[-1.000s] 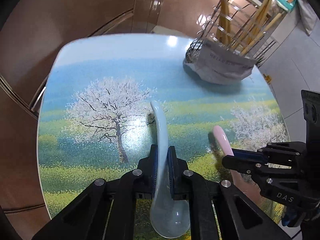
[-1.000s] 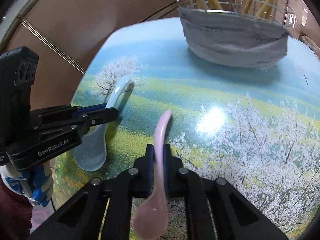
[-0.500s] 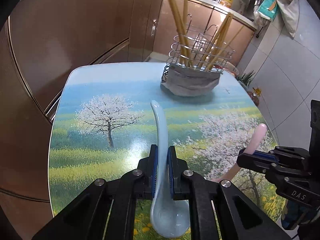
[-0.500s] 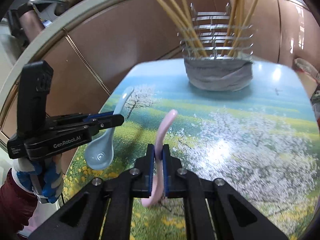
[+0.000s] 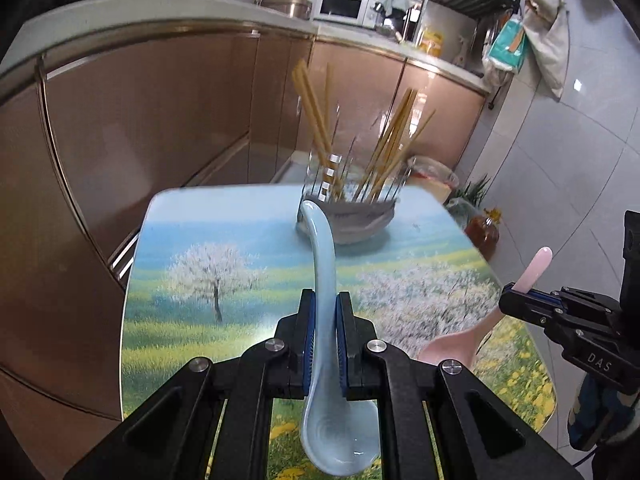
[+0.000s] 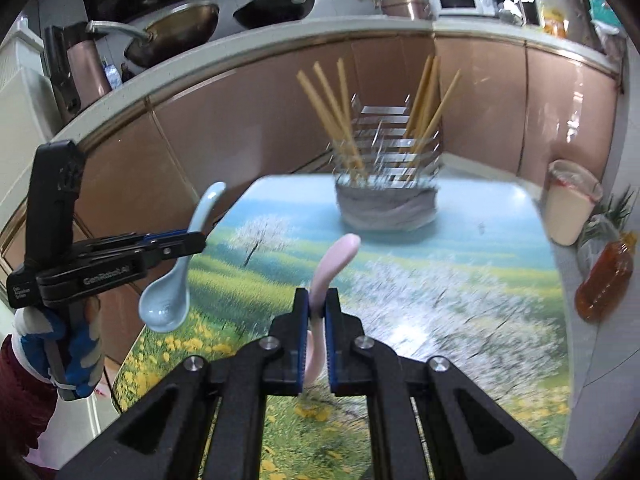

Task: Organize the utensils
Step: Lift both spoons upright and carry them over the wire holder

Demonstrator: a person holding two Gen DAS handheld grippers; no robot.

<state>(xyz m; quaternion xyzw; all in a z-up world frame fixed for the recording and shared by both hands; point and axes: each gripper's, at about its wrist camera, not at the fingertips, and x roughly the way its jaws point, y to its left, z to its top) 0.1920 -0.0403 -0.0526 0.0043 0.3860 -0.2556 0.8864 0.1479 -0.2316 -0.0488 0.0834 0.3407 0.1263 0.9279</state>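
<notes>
My left gripper (image 5: 325, 312) is shut on a pale blue ceramic spoon (image 5: 325, 264), handle pointing forward, bowl hanging below the jaws. In the right wrist view the same gripper (image 6: 188, 244) holds the blue spoon (image 6: 168, 300) in the air at the left. My right gripper (image 6: 316, 312) is shut on a pink ceramic spoon (image 6: 334, 264), handle forward; from the left wrist camera that gripper (image 5: 516, 300) and the pink spoon (image 5: 532, 270) show at the right. Both spoons hang above the table (image 5: 240, 248). A wire utensil holder (image 6: 386, 184) with wooden chopsticks stands at the table's far end.
The table top (image 6: 460, 280) carries a printed landscape with blossoming trees. Brown cabinets (image 5: 140, 140) curve behind and to the left. A white jar (image 6: 568, 208), an amber bottle (image 6: 604, 276) and a plant stand beside the table's right edge. Pans sit on the counter (image 6: 180, 32).
Both grippers have risen off the table with their spoons and tilted up, so the utensil holder and kitchen counter now sit farther off and lower in view.
</notes>
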